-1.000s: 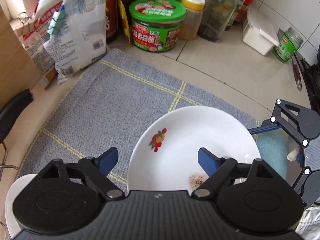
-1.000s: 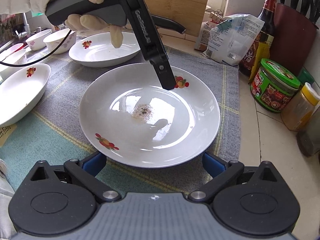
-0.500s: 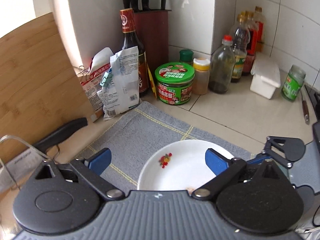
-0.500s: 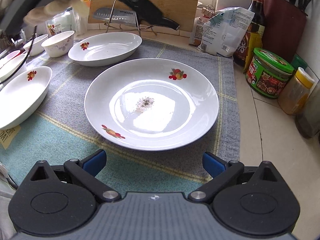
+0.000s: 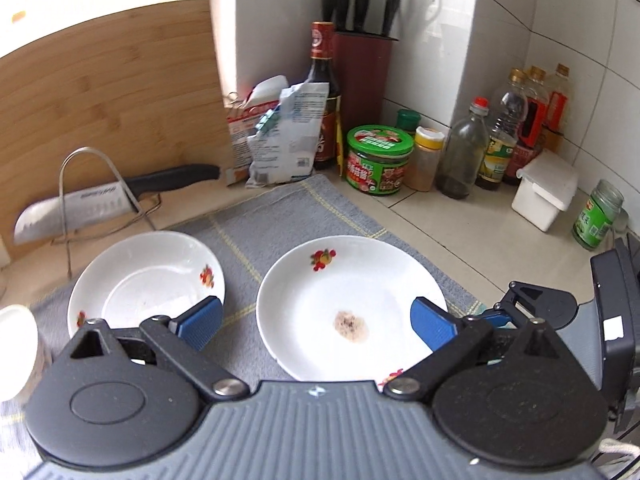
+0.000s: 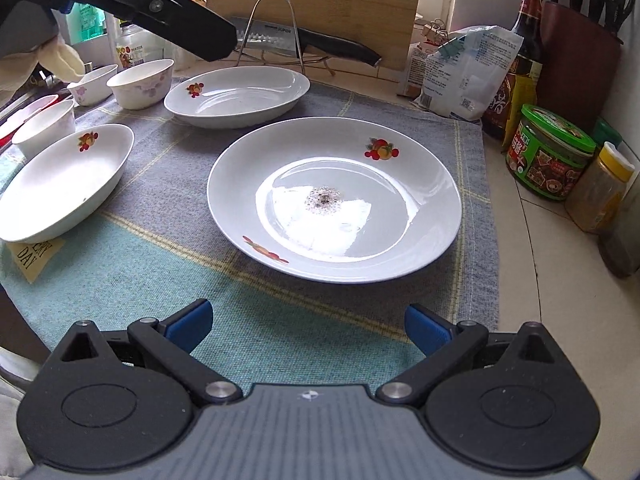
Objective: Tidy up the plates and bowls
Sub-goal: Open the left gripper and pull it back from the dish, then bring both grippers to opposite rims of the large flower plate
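Right gripper: jaws spread wide, nothing between the blue pads, hovering over the near, teal end of the cloth mat. Left gripper: jaws likewise wide apart, having just been opening, with nothing clasped; it hangs above the mat, and in the right wrist view its black arm crosses the far left corner, held by a gloved hand.

Large plate: white, fruit motifs on the rim, flat on the mat near its right side, a dark speckled residue at the centre (dry or wet, cannot tell). Touched by neither gripper.

Deep plate: left of the large plate, on the mat's left edge. Second deep plate: farther back, just beyond the large plate.

Small bowls: a cluster at far left, floral print.

Beyond the mat: cleaver resting on a wire stand, bamboo cutting board upright behind it. Far right: paper bags, soy sauce bottle, knife block, green-lidded jar, yellow-capped spice jar.
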Demonstrator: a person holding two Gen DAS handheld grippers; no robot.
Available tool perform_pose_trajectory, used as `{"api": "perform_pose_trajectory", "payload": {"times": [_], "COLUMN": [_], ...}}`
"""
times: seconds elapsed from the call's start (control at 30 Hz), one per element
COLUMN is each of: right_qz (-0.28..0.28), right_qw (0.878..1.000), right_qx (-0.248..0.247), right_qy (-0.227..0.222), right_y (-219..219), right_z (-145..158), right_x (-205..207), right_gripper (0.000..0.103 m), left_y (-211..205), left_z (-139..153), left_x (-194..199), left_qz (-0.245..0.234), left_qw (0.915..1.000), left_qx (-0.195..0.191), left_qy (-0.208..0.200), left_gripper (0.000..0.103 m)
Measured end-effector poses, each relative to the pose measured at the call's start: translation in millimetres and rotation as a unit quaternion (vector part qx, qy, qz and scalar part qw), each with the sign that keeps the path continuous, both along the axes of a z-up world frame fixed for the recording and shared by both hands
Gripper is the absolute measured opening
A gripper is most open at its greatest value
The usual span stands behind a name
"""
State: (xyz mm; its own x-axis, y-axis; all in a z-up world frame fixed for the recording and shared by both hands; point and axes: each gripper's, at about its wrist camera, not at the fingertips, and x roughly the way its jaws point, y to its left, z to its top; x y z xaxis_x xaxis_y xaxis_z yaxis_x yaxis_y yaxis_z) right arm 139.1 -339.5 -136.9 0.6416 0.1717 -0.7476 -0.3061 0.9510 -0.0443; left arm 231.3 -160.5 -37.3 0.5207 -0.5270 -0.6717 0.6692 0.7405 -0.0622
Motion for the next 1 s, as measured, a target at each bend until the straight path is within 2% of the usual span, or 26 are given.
{"api": "perform_pose_trajectory", "payload": {"times": [0.23,0.57,0.8,1.0], "right_qz": [-0.026,-0.067,-0.047,-0.01], "right_qw": [1.0,0.998,0.999,1.0], "right_qx": [0.006,0.007,-0.005,-0.024], "right_qy": [-0.002,-0.01,-0.005,0.004], "right_y": [11.3,83.3,141.0,155.3], "right_z": [2.8,6.4,3.6,0.8], "right_x": [-6.0,-20.1,-26.0,-18.6], "right_gripper": [0.103,0.103,0.103,0.103], "left_y": [24.6,104.3,156.2,176.7], "left_z": [-1.3,-8.3,-15.4,-21.7], "left_x": [-13.0,-10.8,-17.8,-28.1], "left_qz": [0.024,-0.022,-0.046,-0.03], "left_qw": [0.9996,0.9996,0.9985,0.9988], "left_qx": [0.011,0.014,0.012,0.01], "left_qy": [-0.015,0.008,0.025,0.039], "left_gripper": [0.1,0.1,0.1,0.1]}}
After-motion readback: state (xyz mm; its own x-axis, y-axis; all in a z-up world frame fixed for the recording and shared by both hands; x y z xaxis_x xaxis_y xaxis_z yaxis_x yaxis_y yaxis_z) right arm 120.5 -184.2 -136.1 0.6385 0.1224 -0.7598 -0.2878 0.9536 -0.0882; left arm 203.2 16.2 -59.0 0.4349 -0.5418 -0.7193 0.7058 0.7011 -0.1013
